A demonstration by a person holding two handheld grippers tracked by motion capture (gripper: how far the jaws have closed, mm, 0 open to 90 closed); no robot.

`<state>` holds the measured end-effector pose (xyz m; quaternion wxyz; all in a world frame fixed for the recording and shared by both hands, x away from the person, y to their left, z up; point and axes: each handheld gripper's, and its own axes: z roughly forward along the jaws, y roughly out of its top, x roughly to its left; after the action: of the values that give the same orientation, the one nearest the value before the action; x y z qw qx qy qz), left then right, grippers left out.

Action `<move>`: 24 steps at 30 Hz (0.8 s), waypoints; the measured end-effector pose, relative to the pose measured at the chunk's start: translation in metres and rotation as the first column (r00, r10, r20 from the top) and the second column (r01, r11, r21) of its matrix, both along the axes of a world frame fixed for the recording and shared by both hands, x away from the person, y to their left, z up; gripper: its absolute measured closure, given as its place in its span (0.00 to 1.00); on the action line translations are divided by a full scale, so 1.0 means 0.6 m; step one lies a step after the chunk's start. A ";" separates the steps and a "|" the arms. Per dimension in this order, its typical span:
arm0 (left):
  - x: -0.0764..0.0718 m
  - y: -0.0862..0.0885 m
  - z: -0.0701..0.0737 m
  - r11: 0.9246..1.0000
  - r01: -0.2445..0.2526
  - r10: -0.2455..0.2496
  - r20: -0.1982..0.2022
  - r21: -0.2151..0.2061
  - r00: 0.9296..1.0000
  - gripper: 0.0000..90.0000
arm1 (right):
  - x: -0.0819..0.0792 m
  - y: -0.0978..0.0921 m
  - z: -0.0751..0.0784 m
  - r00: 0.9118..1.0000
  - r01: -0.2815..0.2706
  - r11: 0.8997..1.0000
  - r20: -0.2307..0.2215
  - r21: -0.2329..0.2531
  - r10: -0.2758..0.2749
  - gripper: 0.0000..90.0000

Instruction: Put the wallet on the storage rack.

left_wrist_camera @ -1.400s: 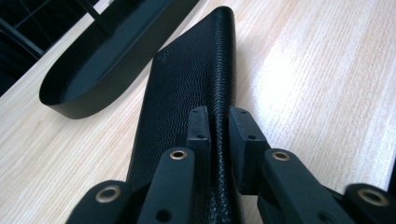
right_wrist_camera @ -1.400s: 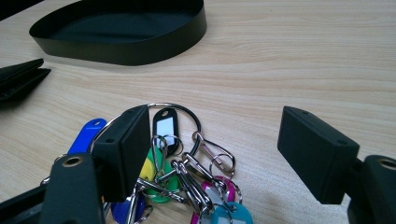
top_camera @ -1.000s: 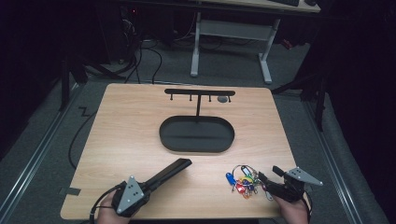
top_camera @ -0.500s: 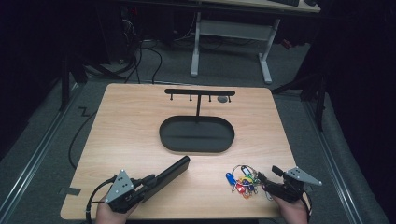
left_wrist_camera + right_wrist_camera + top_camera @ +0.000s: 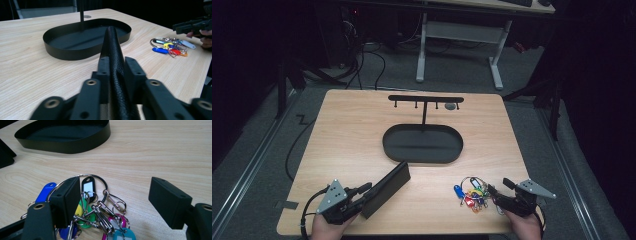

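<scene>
The landmark was the black oval tray (image 5: 422, 145) at the middle of the worktop (image 5: 352, 130), with a hook stand (image 5: 425, 100) rising from its far side. The left hand-held gripper (image 5: 113, 75) was clenched on the near end of a black leather wallet (image 5: 387, 187), whose far end reached almost to the tray's near-left rim. It looked flat, fairly stiff and grainy, so it probably would not slip; an edge-on hold like this seemed right. Near the tray's right end, toward the person, lay a bunch of keys with coloured tags (image 5: 472, 192). The right hand-held gripper (image 5: 113, 202) stood released, its jaws wide apart over the bunch. The keys looked loose and jangly, likely best taken by the large ring (image 5: 85, 176).
</scene>
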<state>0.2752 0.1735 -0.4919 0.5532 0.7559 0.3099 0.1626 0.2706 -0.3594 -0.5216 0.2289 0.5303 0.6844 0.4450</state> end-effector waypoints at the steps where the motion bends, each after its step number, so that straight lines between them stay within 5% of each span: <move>1: 0.000 -0.001 -0.001 1.000 0.002 -0.002 -0.004 0.014 1.000 0.76 | 0.000 0.000 0.000 1.000 0.000 1.000 0.000 0.000 0.000 0.29; 13: -0.007 -0.024 -0.011 0.987 0.025 -0.032 0.040 0.161 0.999 0.58 | 0.000 -0.001 0.000 1.000 -0.004 1.000 0.003 -0.003 0.004 0.29; 24: -0.014 -0.025 -0.002 0.974 0.010 -0.013 0.011 0.225 1.000 0.65 | -0.001 0.000 0.000 1.000 -0.007 1.000 0.001 -0.005 0.007 0.29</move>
<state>0.2670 0.1584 -0.4933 0.4671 0.8144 0.2817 0.1981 0.2701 -0.3597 -0.5216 0.2290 0.5269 0.6874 0.4443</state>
